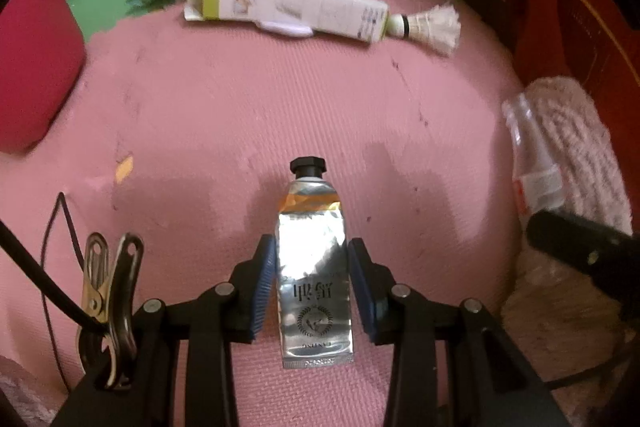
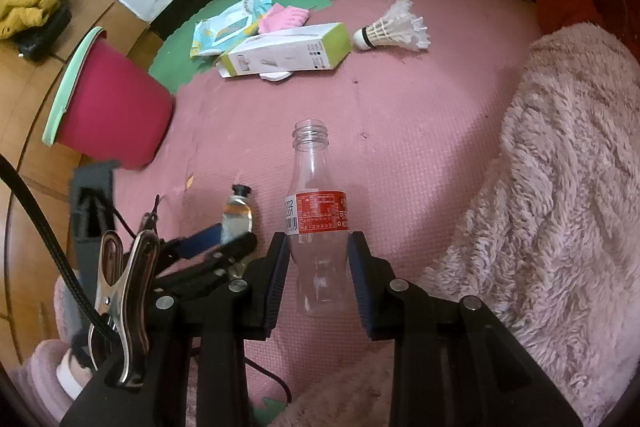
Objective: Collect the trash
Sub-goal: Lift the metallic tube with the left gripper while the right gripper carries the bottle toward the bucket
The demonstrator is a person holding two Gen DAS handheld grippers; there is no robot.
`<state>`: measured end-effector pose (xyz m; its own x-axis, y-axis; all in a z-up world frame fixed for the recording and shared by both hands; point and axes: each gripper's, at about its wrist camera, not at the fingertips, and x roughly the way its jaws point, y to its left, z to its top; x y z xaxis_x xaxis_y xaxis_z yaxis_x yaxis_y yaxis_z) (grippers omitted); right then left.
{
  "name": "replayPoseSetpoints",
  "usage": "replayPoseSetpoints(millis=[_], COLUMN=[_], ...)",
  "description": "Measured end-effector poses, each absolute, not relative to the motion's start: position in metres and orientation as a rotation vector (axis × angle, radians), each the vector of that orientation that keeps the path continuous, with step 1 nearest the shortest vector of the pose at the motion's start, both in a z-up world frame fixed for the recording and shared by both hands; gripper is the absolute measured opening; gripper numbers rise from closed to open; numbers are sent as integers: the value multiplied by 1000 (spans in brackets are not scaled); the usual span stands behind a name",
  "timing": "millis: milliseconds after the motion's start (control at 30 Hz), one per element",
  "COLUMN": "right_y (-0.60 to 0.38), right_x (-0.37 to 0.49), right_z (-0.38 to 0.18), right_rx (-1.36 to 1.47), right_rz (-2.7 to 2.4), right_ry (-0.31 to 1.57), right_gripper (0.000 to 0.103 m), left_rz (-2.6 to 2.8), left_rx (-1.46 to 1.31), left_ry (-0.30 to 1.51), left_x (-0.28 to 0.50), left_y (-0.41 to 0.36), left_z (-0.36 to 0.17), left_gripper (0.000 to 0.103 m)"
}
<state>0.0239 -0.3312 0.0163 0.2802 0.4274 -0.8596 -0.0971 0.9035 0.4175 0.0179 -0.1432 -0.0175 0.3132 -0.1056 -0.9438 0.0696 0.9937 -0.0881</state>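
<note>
A silver tube with a black cap (image 1: 312, 267) sits between the blue pads of my left gripper (image 1: 312, 251), which is shut on its lower body, cap pointing away, just above the pink foam mat (image 1: 240, 107). The right wrist view shows the same tube (image 2: 237, 215) in the left gripper (image 2: 224, 243). My right gripper (image 2: 318, 247) is shut on a clear, capless plastic bottle with a red label (image 2: 316, 219), gripped just below the label. That bottle (image 1: 532, 163) also shows at the right edge of the left wrist view.
A magenta bin with a pale green rim (image 2: 116, 99) stands at the left. At the far end of the mat lie a white and green carton (image 2: 288, 55), a light blue wrapper (image 2: 224, 31), a pink cloth (image 2: 284, 17) and a shuttlecock (image 2: 394, 27). A fluffy pink blanket (image 2: 560, 187) covers the right side.
</note>
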Motion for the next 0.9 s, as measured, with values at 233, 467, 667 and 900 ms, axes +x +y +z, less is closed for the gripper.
replayPoseSetpoints(millis=[233,467,667,900], right_y=[-319,-294,-276,-262], right_x=[19,15,11,6], right_z=[27,39,54,74], right_rx=[312,289,263,271], right_rz=[388,430,444,452], right_ry=[1212,1198,1174,1145], right_gripper=[31,31,31,31], left_rz=[-98,-74,-44,-27], left_rx=[-55,-115,-146,-181], left_ry=[1169,1121,1065,999], left_x=[22,21,19,18], left_y=[-124,-104,-86,-62], left_z=[14,40,64,98], left_gripper=[38,38,38,38])
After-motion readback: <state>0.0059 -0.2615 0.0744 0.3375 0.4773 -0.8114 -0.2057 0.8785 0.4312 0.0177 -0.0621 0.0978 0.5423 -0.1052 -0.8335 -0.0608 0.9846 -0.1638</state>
